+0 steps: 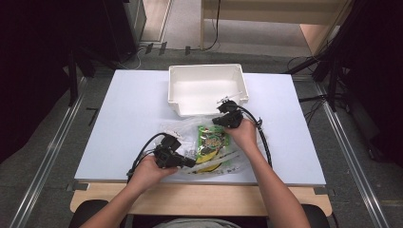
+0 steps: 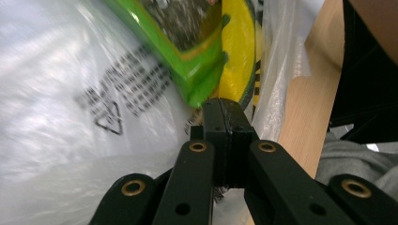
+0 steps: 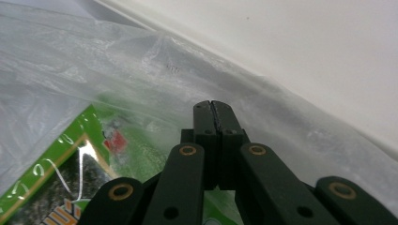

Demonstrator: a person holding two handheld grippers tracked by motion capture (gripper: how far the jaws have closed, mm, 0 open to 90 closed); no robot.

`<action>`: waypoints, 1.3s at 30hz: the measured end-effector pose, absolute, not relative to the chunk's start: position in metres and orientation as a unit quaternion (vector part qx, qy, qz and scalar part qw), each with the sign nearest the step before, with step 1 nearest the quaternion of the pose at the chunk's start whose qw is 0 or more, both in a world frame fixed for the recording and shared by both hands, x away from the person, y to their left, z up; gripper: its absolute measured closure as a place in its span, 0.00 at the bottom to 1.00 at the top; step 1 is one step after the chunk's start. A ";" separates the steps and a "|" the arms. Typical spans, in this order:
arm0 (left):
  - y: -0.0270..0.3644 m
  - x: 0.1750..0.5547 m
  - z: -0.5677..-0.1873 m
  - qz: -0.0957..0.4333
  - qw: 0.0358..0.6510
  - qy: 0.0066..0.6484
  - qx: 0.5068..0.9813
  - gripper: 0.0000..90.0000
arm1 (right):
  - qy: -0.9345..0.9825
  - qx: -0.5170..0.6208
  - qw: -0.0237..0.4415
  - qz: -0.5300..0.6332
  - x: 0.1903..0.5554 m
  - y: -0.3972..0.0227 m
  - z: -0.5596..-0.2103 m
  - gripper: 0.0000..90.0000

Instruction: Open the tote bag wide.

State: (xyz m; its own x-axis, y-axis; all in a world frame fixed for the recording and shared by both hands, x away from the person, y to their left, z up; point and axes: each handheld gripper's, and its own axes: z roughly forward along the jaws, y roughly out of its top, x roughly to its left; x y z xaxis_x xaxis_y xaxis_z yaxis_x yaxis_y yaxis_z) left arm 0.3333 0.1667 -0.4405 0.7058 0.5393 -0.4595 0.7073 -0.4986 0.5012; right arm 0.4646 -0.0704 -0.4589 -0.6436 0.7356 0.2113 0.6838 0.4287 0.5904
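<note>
A: Bag (image 1: pixel 209 142), the clear plastic one, lay crumpled on the counter (image 1: pixel 123 123) near its front edge, just in front of the white bin (image 1: pixel 207 88).

B: What was inside it?

A: A green packet (image 1: pixel 212 137) showed through the film, and beside it something yellow (image 1: pixel 209 159) toward the person's side. In the left gripper view the packet's green corner (image 2: pixel 197 75) lay over the yellow thing (image 2: pixel 237 61), with black print and a triangle mark (image 2: pixel 110 119) on the plastic.

B: And the left gripper?

A: The left gripper (image 1: pixel 190 162) was low at the bag's near-left edge. In its own view the jaws stood pressed together, tips on the plastic right by the packet's corner; I couldn't tell whether any film was pinched between them.

B: The right one?

A: The right gripper (image 1: pixel 221 119) sat at the bag's far edge, close to the bin's front wall. Its jaws were together too, tips against the film (image 3: pixel 141 93) above the packet (image 3: pixel 56 173), with the bin's white wall (image 3: pixel 305 51) just beyond. Whether plastic was caught there was also unclear.

B: The hands?

A: Both forearms came in from the bottom, one hand on each gripper, cables trailing across the counter.
</note>
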 end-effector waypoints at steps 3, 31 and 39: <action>0.168 0.336 -0.429 -0.116 0.355 0.364 0.853 0.99 | 0.842 0.415 0.041 0.342 0.463 -0.073 -0.452 1.00; 0.150 0.409 -0.397 -0.087 0.366 0.362 0.853 0.55 | 0.826 0.407 0.045 0.388 0.431 -0.111 -0.418 0.58; 0.147 0.417 -0.400 -0.070 0.387 0.358 0.847 0.42 | 0.824 0.404 0.048 0.395 0.422 -0.124 -0.415 0.56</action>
State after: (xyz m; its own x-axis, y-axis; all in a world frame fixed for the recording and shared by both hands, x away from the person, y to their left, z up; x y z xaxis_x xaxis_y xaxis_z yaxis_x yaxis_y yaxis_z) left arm 0.4168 0.1470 -0.4000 0.7339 0.5519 -0.3960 0.6607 -0.4445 0.6049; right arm 0.4222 -0.1240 -0.4151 -0.6693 0.7033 0.2395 0.6269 0.3615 0.6902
